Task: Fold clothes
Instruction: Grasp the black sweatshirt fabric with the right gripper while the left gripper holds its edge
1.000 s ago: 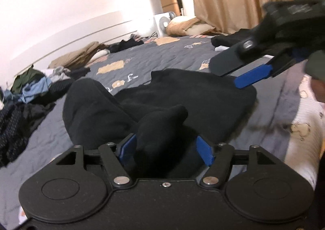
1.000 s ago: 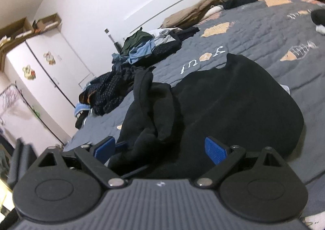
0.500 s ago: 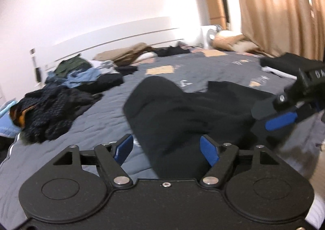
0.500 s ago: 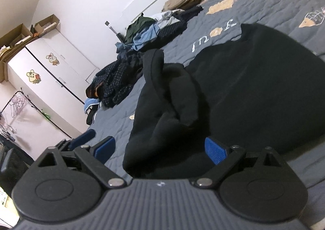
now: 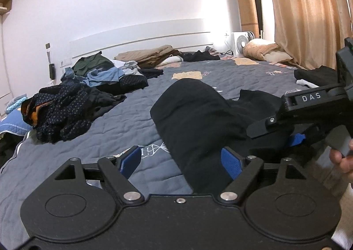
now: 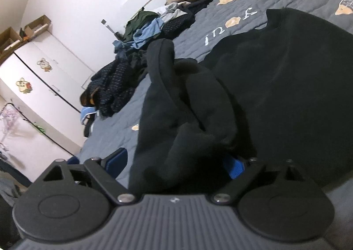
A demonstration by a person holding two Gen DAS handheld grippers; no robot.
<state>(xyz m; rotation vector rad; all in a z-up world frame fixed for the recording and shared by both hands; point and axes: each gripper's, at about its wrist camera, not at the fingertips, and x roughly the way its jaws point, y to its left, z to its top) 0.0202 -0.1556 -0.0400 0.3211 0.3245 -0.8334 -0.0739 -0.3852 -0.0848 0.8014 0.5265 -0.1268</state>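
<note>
Spanning a bunched fold of the black fleece sweater [image 5: 198, 117], the left gripper [image 5: 181, 159] has its blue-padded jaws spread wide; they have just been opening. The fold lies between the pads, against the right pad and clear of the left one, so nothing is clamped. The right gripper [image 6: 176, 162] is also spread wide, its jaws having just closed slightly, with a thick roll of the same sweater [image 6: 275, 77] between them; the right pad is partly buried in cloth, the left pad stands clear, and no pinch is visible. In the left wrist view, the right gripper [image 5: 295, 139] sits low at the sweater's right side, a hand [image 5: 340, 159] on its handle.

The sweater lies spread on the grey quilted bedspread [image 5: 114, 122]. Beyond the sweater to the left is a heap of dark dotted garments [image 5: 59, 115], then a pile of blue and green clothes [image 5: 99, 71]. Farther back, tan folded cloth [image 5: 145, 55] rests against the white headboard [image 5: 141, 33].
</note>
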